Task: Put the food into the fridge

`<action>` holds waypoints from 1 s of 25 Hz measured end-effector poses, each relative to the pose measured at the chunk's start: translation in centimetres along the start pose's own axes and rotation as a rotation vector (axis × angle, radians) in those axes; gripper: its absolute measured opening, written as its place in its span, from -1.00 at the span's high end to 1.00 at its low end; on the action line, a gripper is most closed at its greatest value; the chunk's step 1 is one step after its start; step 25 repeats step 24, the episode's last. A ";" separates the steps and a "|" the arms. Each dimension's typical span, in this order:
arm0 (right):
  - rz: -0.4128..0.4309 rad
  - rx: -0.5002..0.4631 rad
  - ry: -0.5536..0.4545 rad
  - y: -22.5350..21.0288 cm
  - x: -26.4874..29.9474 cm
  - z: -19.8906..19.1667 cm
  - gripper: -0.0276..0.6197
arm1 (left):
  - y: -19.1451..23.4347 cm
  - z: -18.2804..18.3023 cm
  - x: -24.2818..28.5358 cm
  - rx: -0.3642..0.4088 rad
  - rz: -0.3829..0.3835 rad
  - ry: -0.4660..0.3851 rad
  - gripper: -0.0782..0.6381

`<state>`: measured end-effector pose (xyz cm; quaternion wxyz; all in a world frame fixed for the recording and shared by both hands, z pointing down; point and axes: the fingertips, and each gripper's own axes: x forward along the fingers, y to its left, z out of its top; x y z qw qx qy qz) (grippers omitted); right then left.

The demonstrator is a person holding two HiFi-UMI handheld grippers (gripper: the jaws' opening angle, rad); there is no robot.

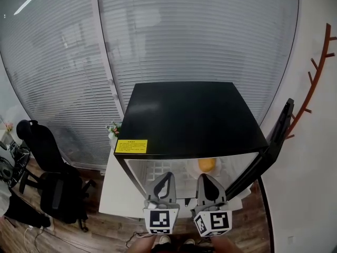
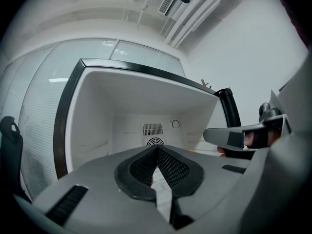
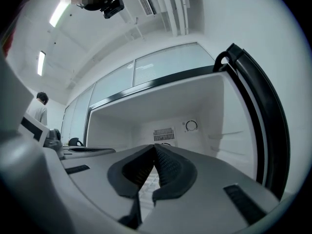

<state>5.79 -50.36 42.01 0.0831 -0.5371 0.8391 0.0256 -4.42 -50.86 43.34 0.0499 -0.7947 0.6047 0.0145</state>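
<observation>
Black-topped fridge (image 1: 189, 117) stands open (door (image 1: 271, 144) rightward).

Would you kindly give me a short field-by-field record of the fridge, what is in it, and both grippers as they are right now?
mini fridge: black top, white interior, in front of window blinds
door: open, swung to the right
yellow sticker: front left corner of the top
orange-yellow food item: inside, right of middle
left gripper: jaws together, nothing between them, in front of the opening
right gripper: jaws together, empty, beside the left gripper
</observation>
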 end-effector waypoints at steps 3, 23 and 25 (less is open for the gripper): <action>0.012 -0.020 -0.001 0.4 0.2 0.0 0.83 | 0.1 0.1 -0.1 -0.002 0.010 -0.013 0.71; 0.009 -0.034 0.011 0.4 0.5 0.2 0.83 | 0.4 0.0 -0.3 0.000 0.015 -0.010 0.71; 0.009 -0.036 0.012 0.4 0.5 0.3 0.83 | 0.5 -0.1 -0.4 0.001 0.014 -0.006 0.71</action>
